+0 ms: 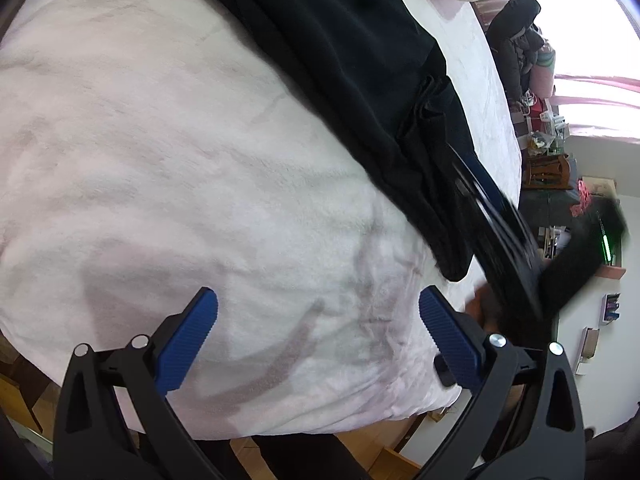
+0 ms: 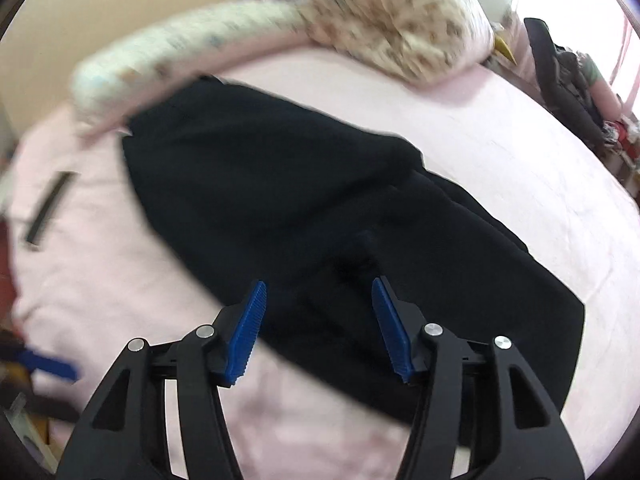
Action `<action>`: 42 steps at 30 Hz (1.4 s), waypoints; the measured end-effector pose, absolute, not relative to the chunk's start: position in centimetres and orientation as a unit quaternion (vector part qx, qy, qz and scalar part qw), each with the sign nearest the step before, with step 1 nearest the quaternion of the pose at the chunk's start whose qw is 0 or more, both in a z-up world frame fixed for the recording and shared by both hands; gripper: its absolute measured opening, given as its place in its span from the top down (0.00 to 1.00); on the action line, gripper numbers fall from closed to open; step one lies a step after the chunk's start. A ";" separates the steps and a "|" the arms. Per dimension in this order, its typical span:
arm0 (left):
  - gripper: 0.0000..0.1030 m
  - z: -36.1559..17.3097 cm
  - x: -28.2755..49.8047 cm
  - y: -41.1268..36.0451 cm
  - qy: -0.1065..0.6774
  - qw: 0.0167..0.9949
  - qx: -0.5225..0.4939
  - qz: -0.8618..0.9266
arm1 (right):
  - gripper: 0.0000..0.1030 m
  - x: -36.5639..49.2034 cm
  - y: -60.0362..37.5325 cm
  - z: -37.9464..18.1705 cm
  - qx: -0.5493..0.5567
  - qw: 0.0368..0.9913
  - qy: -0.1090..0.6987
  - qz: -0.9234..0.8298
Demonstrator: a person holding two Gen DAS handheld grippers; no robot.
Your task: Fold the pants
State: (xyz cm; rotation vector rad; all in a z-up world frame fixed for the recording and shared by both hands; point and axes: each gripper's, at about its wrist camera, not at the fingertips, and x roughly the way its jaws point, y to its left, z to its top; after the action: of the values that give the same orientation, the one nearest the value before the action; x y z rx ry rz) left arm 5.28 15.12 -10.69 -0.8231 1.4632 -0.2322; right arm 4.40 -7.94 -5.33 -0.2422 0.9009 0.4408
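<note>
Holding both tools over the bed [image 1: 160,152], we see the black pants [image 2: 280,184] lying spread on the pink fleece blanket [image 2: 520,184], running diagonally from near the floral pillow [image 2: 392,12] toward the near edge. Our right tool [image 2: 318,328] hovers above the lower part of the pants with its blue-padded fingers [image 2: 248,332] well apart and nothing between them. Our left tool [image 1: 318,336] is likewise spread wide, empty, over bare blanket beside the pants [image 1: 340,60], which fill the upper right of its view. In that same view the right tool [image 1: 500,232] appears as a dark, motion-blurred shape at the pants' edge. A long floral bolster [image 2: 192,44] lies along the headboard side, touching the far end of the pants. A dark flat strip [image 2: 50,208] rests on the blanket, well apart from them.
</note>
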 end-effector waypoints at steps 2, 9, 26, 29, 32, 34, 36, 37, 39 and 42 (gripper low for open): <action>0.02 -10.7 5.3 15.3 0.645 0.662 -0.367 -0.102 | 0.47 3.4 -10.1 -4.3 -0.085 0.886 0.411 0.196; 0.02 -11.2 4.8 15.3 0.648 0.657 -0.370 -0.104 | 0.64 6.7 -12.3 -6.7 -0.083 0.880 0.438 0.163; 0.02 -12.3 4.0 18.1 0.648 0.646 -0.397 -0.078 | 0.94 6.2 -7.7 -7.3 -0.238 0.861 0.412 0.180; 0.02 -12.2 4.1 18.0 0.648 0.646 -0.395 -0.082 | 0.94 6.3 -6.7 -8.4 -0.250 0.851 0.422 0.189; 0.02 -12.2 4.2 18.0 0.651 0.645 -0.391 -0.083 | 0.94 6.5 -5.5 -11.0 -0.286 0.826 0.449 0.184; 0.02 -12.1 4.3 18.2 0.650 0.645 -0.394 -0.082 | 0.94 6.4 -5.5 -10.9 -0.287 0.827 0.448 0.184; 0.02 -11.9 4.4 18.4 0.648 0.647 -0.392 -0.080 | 0.94 6.3 -6.0 -9.7 -0.265 0.834 0.446 0.188; 0.02 -11.9 4.5 18.5 0.649 0.647 -0.392 -0.079 | 0.94 6.3 -6.5 -8.8 -0.243 0.841 0.445 0.190; 0.02 -12.0 4.7 18.8 0.648 0.646 -0.397 -0.075 | 0.94 6.5 -8.0 -7.2 -0.187 0.858 0.439 0.192; 0.02 -12.0 5.2 19.1 0.645 0.646 -0.402 -0.072 | 0.83 7.8 -10.9 -5.2 -0.082 0.879 0.434 0.180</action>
State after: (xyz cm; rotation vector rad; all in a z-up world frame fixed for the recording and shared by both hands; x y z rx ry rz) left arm 5.16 19.05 -11.97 -0.9138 1.4681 -0.1630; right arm 7.80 -10.87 -5.17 -0.1711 0.9058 0.3762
